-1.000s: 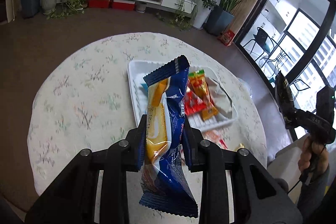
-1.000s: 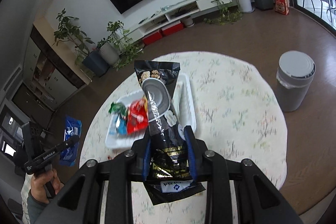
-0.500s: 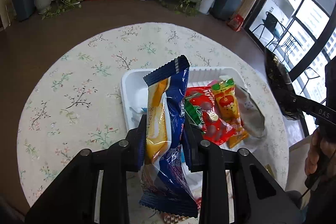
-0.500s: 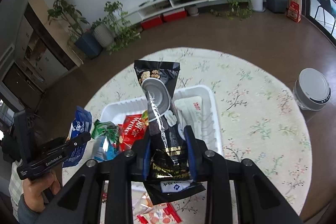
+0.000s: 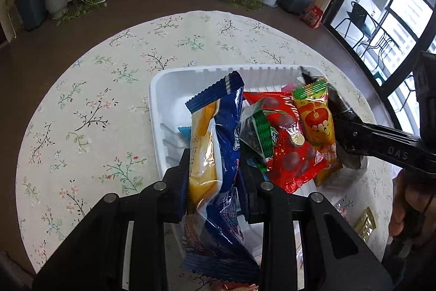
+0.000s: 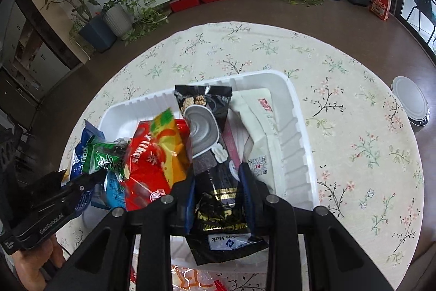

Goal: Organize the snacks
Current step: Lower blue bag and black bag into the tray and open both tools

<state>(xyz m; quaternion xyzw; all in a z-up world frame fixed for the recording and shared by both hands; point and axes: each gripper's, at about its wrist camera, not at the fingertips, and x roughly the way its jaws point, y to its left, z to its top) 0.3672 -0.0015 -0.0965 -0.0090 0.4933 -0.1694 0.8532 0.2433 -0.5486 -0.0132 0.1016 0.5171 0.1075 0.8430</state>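
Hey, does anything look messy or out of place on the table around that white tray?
Yes. A few small wrappers lie outside the white plastic tray at the near table edge: a gold packet and a clear red-printed one. Nothing looks spilled.

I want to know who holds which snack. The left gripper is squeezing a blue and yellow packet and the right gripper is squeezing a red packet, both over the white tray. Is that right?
Not quite. The right gripper is squeezing a black packet, not a red one, as the right wrist view shows. The left gripper does squeeze the blue and yellow packet, both over the white tray.
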